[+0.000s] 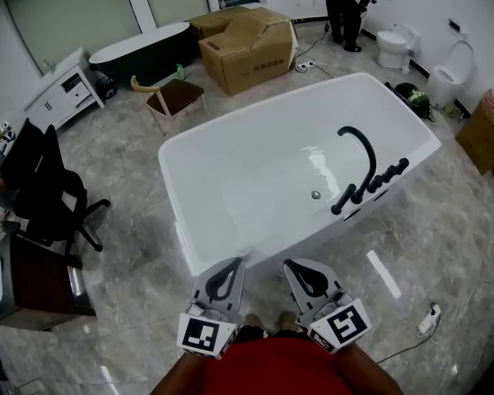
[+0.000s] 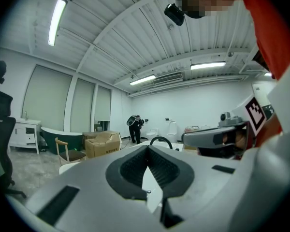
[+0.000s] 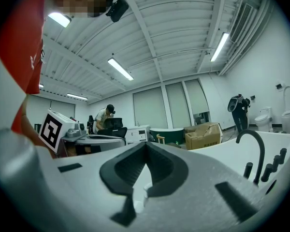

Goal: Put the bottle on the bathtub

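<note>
I see no bottle in any view. The white bathtub (image 1: 230,123) lies across the middle of the head view, with a black faucet (image 1: 361,151) and black knobs on its right rim. My left gripper (image 1: 233,263) and right gripper (image 1: 293,264) are held side by side just short of the tub's near end. Both are shut with nothing between the jaws. In the left gripper view my left gripper (image 2: 147,148) points level over the tub toward the faucet (image 2: 159,140). In the right gripper view my right gripper (image 3: 146,144) has the faucet (image 3: 251,146) to its right.
A black office chair (image 1: 45,192) and a dark desk (image 1: 33,282) stand at left. Behind the tub are a wooden chair (image 1: 173,97), a cardboard box (image 1: 247,44) and a dark bathtub (image 1: 144,48). A person (image 1: 346,6) and toilets (image 1: 393,46) are at the back right. A power strip (image 1: 428,319) lies on the floor.
</note>
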`<state>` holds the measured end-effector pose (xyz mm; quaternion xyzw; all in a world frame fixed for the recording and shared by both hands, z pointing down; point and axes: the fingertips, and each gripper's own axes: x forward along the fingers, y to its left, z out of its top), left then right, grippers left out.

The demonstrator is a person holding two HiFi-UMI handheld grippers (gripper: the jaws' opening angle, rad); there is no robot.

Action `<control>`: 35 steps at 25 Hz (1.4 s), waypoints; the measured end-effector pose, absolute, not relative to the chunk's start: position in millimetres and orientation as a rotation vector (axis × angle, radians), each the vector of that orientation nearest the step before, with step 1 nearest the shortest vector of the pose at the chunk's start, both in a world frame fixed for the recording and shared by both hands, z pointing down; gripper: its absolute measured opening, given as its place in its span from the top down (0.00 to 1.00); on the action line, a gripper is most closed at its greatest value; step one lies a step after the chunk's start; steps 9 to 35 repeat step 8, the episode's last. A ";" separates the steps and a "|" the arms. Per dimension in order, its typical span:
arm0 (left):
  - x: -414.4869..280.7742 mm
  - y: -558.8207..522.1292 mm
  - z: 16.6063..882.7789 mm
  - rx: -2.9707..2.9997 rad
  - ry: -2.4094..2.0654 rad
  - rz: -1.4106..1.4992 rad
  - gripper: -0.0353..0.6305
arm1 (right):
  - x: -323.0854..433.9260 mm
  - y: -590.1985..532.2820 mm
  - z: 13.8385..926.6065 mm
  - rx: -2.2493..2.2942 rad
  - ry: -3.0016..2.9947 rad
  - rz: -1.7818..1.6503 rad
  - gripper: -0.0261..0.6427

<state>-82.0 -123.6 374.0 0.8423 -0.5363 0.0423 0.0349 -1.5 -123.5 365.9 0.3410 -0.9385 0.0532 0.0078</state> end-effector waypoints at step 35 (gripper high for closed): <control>-91.3 -131.8 369.5 2.555 -1.718 0.142 0.93 | 0.6 -128.1 365.8 1.086 -2.928 0.169 0.95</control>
